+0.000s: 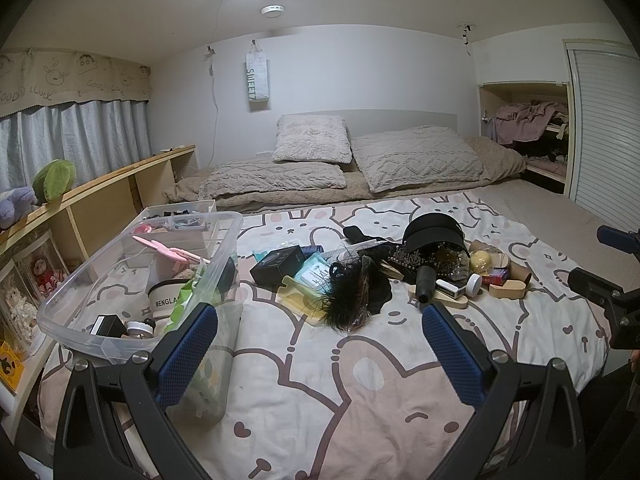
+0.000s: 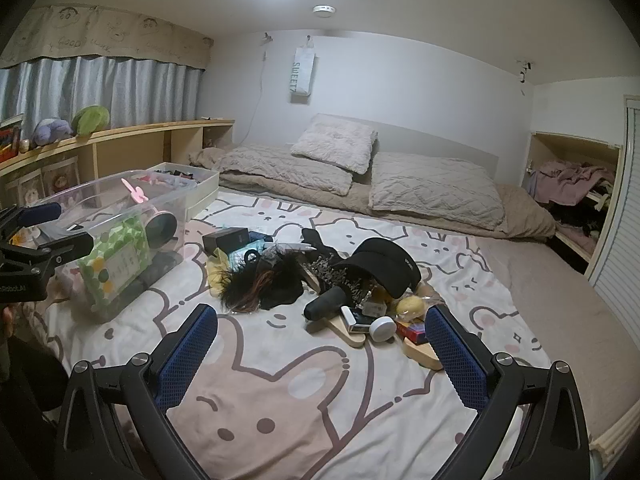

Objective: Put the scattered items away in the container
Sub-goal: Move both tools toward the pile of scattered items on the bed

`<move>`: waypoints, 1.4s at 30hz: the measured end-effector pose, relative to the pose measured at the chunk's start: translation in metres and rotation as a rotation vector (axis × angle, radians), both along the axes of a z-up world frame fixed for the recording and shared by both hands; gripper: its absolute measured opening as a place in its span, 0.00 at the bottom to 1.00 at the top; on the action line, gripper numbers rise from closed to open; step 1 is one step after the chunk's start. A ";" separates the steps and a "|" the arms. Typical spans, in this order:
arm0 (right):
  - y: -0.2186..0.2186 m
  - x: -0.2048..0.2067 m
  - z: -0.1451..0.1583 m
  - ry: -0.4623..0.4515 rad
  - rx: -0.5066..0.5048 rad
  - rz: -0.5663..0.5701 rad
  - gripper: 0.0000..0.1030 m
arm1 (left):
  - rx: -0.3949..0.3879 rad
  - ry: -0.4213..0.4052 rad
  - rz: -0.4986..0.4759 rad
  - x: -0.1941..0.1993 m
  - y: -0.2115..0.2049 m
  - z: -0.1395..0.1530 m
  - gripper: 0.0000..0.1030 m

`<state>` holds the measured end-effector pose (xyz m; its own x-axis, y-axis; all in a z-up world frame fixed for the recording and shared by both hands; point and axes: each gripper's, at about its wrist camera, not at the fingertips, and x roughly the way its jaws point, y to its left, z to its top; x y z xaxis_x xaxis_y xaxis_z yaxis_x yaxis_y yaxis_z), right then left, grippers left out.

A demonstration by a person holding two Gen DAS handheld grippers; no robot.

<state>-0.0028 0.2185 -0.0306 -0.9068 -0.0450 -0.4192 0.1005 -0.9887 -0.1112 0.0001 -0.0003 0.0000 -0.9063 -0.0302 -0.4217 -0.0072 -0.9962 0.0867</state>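
Note:
A clear plastic bin stands on the bed at the left, holding a pink comb, a white cup, a green dotted pack and small items. A scattered pile lies mid-bed: black cap, black box, feathery black hairpiece, black cylinder, white round jar, yellow ball, wooden pieces. My left gripper is open, nearest the bin's corner. My right gripper is open, short of the pile, nothing between its fingers.
A white organiser tray sits behind the bin. Pillows and a folded blanket lie at the bed's head. A wooden shelf with plush toys runs along the left. An open closet is at the right.

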 end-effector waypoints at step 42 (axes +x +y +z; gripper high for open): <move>0.015 -0.015 0.017 -0.017 -0.007 0.010 1.00 | 0.034 0.025 -0.054 -0.004 0.006 0.025 1.00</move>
<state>-0.0181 0.2333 -0.0132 -0.8989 -0.0575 -0.4345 0.1125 -0.9884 -0.1021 -0.0041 0.0059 0.0254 -0.9166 0.0330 -0.3984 -0.0592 -0.9968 0.0535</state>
